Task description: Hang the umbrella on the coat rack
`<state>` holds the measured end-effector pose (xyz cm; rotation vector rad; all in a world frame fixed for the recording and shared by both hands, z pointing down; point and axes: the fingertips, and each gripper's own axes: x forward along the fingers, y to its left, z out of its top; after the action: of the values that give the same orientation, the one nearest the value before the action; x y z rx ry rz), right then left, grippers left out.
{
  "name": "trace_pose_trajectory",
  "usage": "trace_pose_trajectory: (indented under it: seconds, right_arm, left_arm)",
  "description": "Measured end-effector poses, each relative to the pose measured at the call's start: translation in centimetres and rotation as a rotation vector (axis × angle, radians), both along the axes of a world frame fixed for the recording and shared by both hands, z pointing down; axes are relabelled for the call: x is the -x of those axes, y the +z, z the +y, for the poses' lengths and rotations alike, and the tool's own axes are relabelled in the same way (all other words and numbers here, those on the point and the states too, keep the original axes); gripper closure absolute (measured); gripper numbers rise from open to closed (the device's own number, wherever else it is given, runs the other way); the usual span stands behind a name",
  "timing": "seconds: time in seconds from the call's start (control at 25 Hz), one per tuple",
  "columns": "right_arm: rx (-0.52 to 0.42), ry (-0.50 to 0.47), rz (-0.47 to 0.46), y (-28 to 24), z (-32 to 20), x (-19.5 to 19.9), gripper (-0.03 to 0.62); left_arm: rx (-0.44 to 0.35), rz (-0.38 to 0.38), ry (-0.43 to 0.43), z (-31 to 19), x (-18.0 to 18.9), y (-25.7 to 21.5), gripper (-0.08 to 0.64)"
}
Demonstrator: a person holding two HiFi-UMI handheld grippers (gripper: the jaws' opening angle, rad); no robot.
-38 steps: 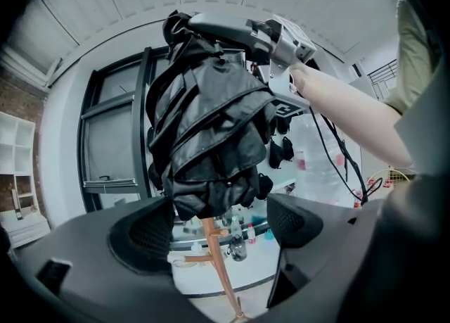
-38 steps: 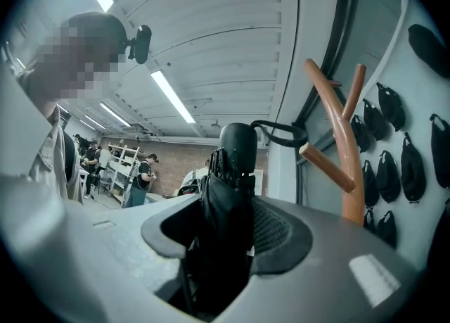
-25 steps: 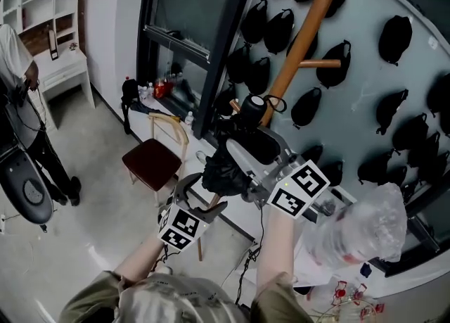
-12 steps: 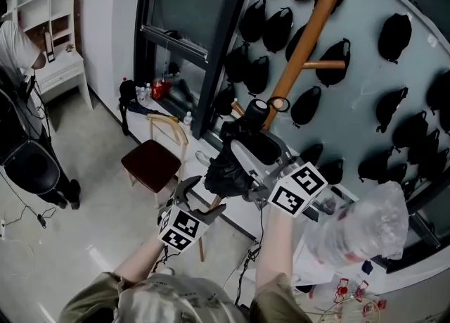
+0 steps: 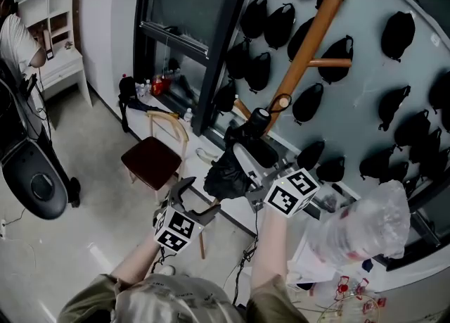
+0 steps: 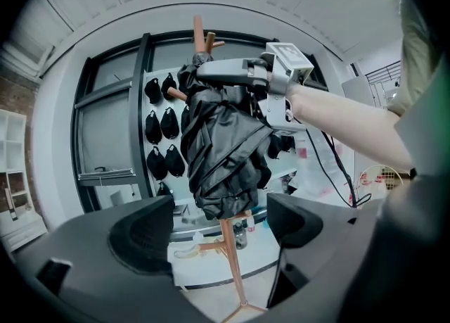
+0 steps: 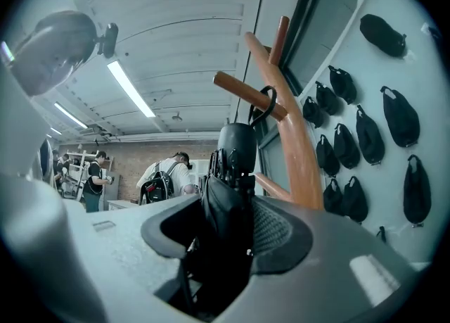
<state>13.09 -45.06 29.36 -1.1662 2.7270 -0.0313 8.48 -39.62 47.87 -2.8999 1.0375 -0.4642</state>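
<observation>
Umbrella: the folded black fabric umbrella (image 5: 226, 174) tilts up toward the rack, handle end uppermost.
Strap: its black wrist loop (image 7: 266, 103) rings a peg (image 7: 242, 91) of the orange-brown wooden coat rack (image 5: 309, 40).
Right gripper: your right gripper (image 7: 228, 233) is clamped on the umbrella just below the handle, one pad on each side.
Left gripper: your left gripper (image 6: 219, 219) has its jaws wide apart. The umbrella's bunched lower end hangs just beyond them, untouched.
</observation>
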Motion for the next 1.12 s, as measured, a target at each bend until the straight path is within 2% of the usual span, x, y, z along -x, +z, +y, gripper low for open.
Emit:
trace_pose_trajectory:
  seconds: [0.32,0.64,0.84,1.12]
  right_arm:
    - [0.039,0.056,-0.040,2.6,-0.8,-0.7,0.387]
    - [-0.082,0.178,-0.030,3.6,-1.0,-1.8,0.382]
    - [-0.130,0.274,0.011,4.6,-1.5,-2.1,0.380]
    - [-0.184,0.351,0.021,5.7,-1.9,-2.4,0.379]
  left_arm:
    - [0.015,-0.007,-0.015,-0.1,1.3,1.1,0.137]
    - [0.022,0.017,-0.029,-0.2,1.9,1.4,0.138]
    - [0.020,0.027,-0.036,-0.4,2.3,1.2,0.137]
    - [0.019,0.036,-0.035,-0.7,2.4,1.7,0.138]
